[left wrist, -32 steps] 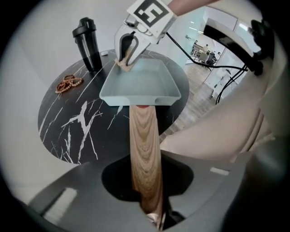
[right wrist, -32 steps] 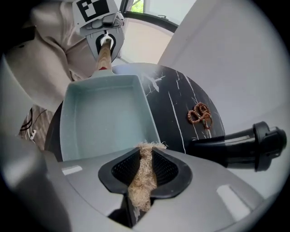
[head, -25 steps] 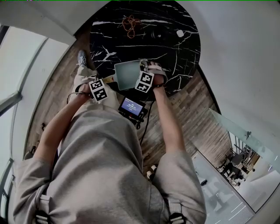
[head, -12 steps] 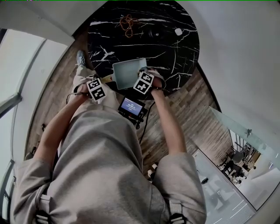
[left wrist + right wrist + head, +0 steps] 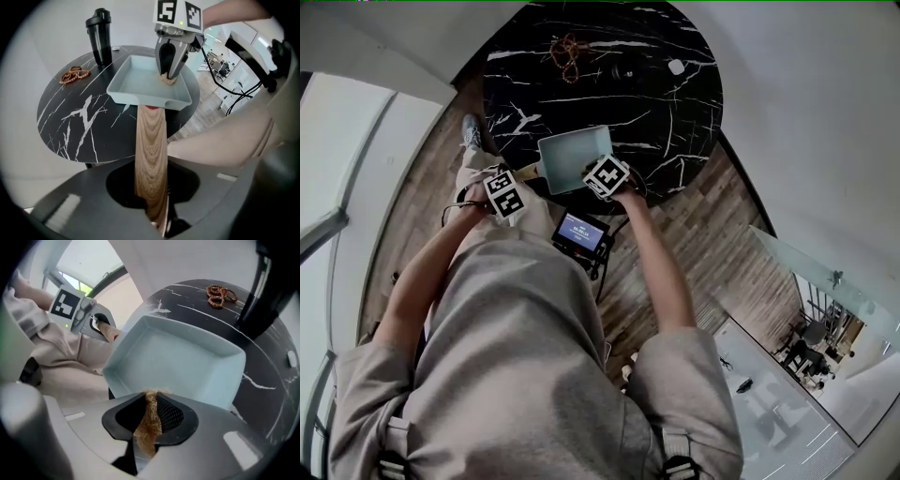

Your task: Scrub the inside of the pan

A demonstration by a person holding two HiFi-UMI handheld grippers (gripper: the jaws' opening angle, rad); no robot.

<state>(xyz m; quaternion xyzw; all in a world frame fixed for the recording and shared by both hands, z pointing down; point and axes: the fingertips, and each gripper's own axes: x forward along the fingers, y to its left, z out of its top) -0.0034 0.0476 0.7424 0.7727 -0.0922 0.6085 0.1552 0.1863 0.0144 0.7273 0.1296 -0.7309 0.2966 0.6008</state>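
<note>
Left gripper (image 5: 150, 206) clenched on the wooden handle (image 5: 151, 145) of the pan (image 5: 145, 86). We see the handle run straight out from between the jaws, so the pan's long axis follows the gripper's own line, with the basin at the far end and the handle pointing back toward us. The basin sits open side up at the near edge of the black table (image 5: 70, 117). Right gripper (image 5: 149, 418) clamps a brown fibrous scrubber (image 5: 167, 78) and points down into the basin. The tuft past its jaw tips meets the pan floor near a side wall.
</note>
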